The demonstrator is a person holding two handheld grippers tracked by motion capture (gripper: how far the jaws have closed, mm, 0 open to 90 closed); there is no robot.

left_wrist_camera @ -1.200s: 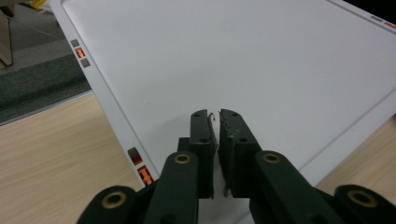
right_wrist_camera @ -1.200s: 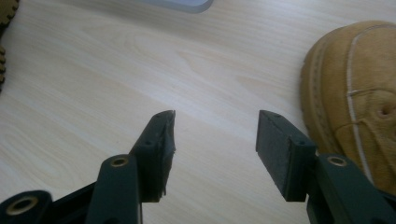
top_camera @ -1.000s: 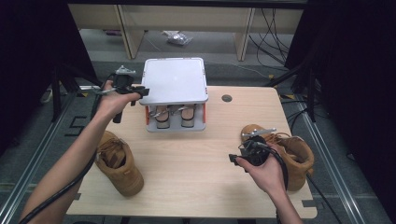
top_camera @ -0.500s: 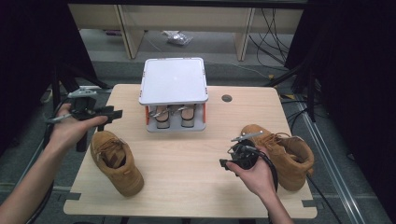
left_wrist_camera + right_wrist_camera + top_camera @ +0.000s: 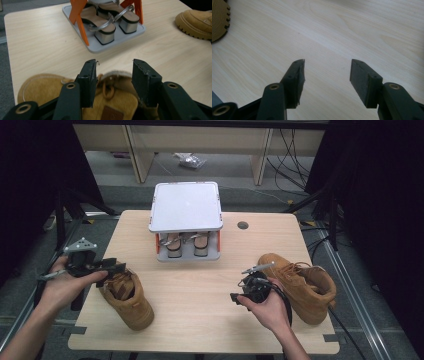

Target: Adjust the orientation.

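- Left hand point(image 5: 65, 287), at the near left edge of the bench point(image 5: 200, 320): holds the left tongs point(image 5: 117, 267), grey three-cornered plate on top, jaws pointing right over the collar of the left boot.
- Left tongs point(image 5: 113, 75), own view: jaws apart, nothing between them; they hang just above the boot's tongue and laces. Contact with the boot cannot be told.
- Left boot point(image 5: 127, 299): tan, laced, upright on its sole at the near left of the bench, toe toward the person.
- Right hand point(image 5: 267, 307), near right of centre: holds the right tongs point(image 5: 235, 297), jaws pointing left, just beside the right boot.
- Right tongs point(image 5: 327, 72), own view: jaws wide apart, empty, over bare light wood; a ridged boot sole point(image 5: 219, 20) shows at the upper left corner.
- Right boot point(image 5: 300, 285): tan, laced, upright at the near right of the bench, well apart from the left boot.
- Rack point(image 5: 186, 212), middle of the far half: grey base, orange posts, flat white top shelf.
- Sandals point(image 5: 110, 23): one pair with block heels and silver straps, side by side on the rack's lower level.
- Cable hole point(image 5: 243, 225): round, dark, in the bench top right of the rack.
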